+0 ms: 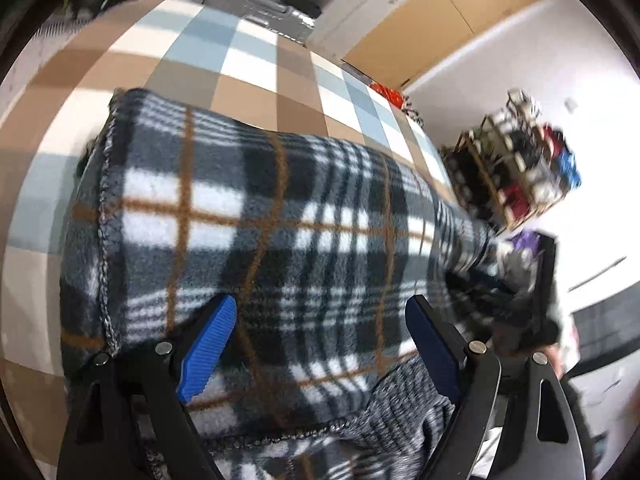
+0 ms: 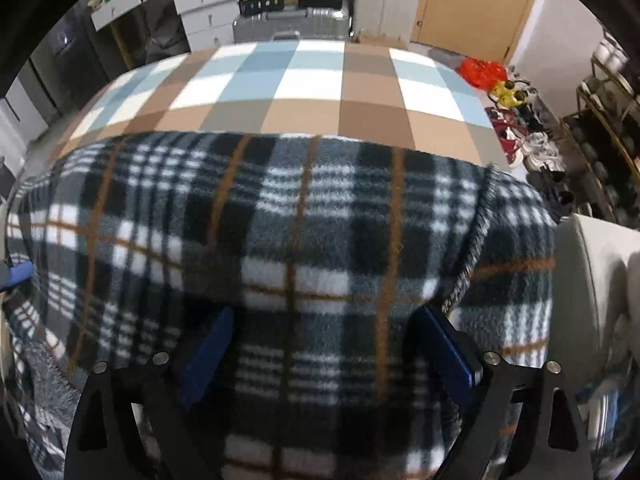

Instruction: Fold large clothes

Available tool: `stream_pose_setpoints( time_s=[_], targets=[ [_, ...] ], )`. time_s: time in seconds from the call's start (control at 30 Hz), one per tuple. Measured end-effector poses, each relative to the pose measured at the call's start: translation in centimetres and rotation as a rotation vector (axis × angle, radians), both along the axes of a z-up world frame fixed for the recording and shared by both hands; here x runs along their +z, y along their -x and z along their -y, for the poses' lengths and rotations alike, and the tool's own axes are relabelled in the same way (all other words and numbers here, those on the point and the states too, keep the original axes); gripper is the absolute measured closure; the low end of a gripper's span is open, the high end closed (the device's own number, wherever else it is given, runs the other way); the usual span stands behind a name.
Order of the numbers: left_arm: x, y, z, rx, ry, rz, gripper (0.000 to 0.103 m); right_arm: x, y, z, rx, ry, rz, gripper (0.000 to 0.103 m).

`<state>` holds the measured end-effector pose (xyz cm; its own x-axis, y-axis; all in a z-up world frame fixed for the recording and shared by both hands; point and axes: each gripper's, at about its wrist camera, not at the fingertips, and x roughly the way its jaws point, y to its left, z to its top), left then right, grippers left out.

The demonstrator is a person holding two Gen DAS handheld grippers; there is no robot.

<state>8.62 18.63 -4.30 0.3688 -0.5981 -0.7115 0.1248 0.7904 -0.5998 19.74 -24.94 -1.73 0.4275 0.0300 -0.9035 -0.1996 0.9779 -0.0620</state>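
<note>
**Plaid fleece laid across a checked bed, both grippers spread above it**

Left wrist view. The left gripper (image 1: 320, 312) hangs over the plaid fleece (image 1: 256, 216) with its blue-padded fingers (image 1: 208, 348) spread wide; fabric shows between them, but neither pad presses on it. The fleece lies on the checked bed cover (image 1: 248, 64), grey, white and black with thin orange lines. Its stitched edge (image 1: 105, 216) runs down the left side of the picture, and from there the cloth stretches away to the right, narrowing toward a dark, blurred object that cannot be identified. A second hemmed edge (image 1: 336, 426) crosses near the bottom, with a layer of the same fabric beneath it. A wooden shoe rack (image 1: 516, 168) stands beyond the bed at the right.

Right wrist view. The right gripper (image 2: 320, 320) likewise stands wide apart above the fleece (image 2: 280, 240), gripping nothing. Here the long axis of the cloth runs side to side across the picture, its far fold line parallel to the bed's far end. A fringed edge (image 2: 472, 248) descends at the right, over another layer. A suitcase (image 2: 292, 24) stands past the bed, and shoes (image 2: 516, 132) lie on the floor at the right.
</note>
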Motion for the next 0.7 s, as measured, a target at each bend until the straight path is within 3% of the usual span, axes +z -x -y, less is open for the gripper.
stream_pose_setpoints(
  time_s=[0.1,0.2,0.27,0.4,0.5,0.7],
  targets=[
    [1.9,1.1,0.9,-0.003,-0.169,0.024,0.02,1.9,3.2,0.4,0.016,-0.131,0.042,0.012],
    [4.5,3.5,1.9,0.01,-0.322,0.123,0.02,5.0,9.0,0.6,0.082,-0.262,0.204,0.009],
    [6.5,5.6,2.5,0.028,-0.403,0.205,0.02,6.1,12.0,0.5,0.084,-0.285,0.281,0.006],
    [9.3,11.1,3.3,0.078,-0.441,0.328,0.019,7.0,17.9,1.3,0.062,-0.405,0.36,0.0],
    [10.4,14.2,4.0,0.098,-0.518,0.401,0.019,7.2,21.3,1.6,0.057,-0.45,0.42,0.0],
    [11.4,18.2,3.5,0.161,-0.545,0.449,0.018,7.3,26.1,1.4,0.11,-0.434,0.468,0.0]
  ],
)
